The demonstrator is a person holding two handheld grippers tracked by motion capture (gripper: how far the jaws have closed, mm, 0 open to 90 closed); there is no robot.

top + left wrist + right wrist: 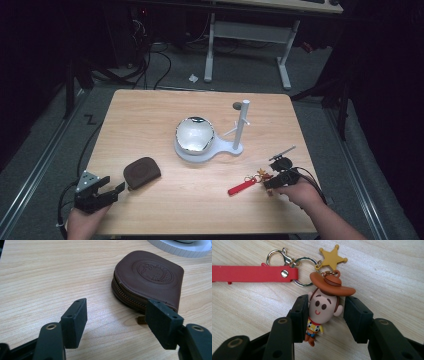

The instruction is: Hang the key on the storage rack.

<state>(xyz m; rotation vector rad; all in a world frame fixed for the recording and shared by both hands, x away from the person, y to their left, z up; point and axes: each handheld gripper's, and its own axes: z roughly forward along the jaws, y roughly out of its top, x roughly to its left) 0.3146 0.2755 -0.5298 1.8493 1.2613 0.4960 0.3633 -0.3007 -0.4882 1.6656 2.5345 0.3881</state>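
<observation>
Pouch lies left of the keychain — mirror stand behind both.

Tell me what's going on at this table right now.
A person holds a tool in each hand at a wooden table. The right tool has its jaws on either side of a cowboy figure keychain lying flat, its red strap stretched away; one pad touches the head, the other looks just short of it, so it is not clearly gripped. The left tool sits open beside a brown zip pouch, not holding it. A white stand with a shiny bowl sits mid-table.
</observation>
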